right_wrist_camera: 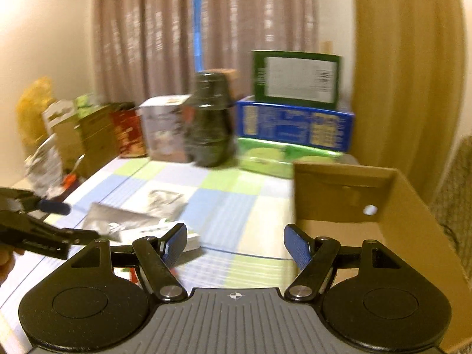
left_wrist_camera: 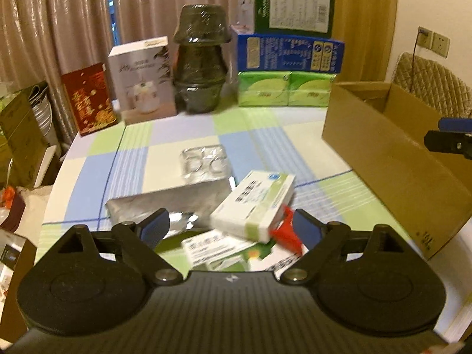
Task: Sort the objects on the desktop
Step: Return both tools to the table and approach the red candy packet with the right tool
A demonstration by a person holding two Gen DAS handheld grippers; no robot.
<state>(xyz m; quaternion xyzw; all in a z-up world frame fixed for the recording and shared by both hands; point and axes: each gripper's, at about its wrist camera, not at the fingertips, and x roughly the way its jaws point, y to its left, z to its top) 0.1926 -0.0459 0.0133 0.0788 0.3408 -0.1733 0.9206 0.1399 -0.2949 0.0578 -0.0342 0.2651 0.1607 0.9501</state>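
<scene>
— Cardboard, that is where things should go, I think: the brown box (left_wrist_camera: 392, 159) stands open at the right edge of the table (left_wrist_camera: 165, 144). From my right view I see only bare walls inside it; its floor is mostly hidden, so I cannot say if something is already in.

— And what is left to sort?

— Nearly all, I judge. The silver foil pack (left_wrist_camera: 165, 203) lies in the middle of the table, the white and green box (left_wrist_camera: 253, 203) leans on the pile just beside it, with flat packets (left_wrist_camera: 215, 246) under, and a small red thing (left_wrist_camera: 287, 233) at its corner.

— Your tongs?

— My left tongs (left_wrist_camera: 233, 227) stand wide over this pile, holding nothing. My right tongs (right_wrist_camera: 236, 246) are also wide and empty, between the pile and the cardboard box.
</scene>
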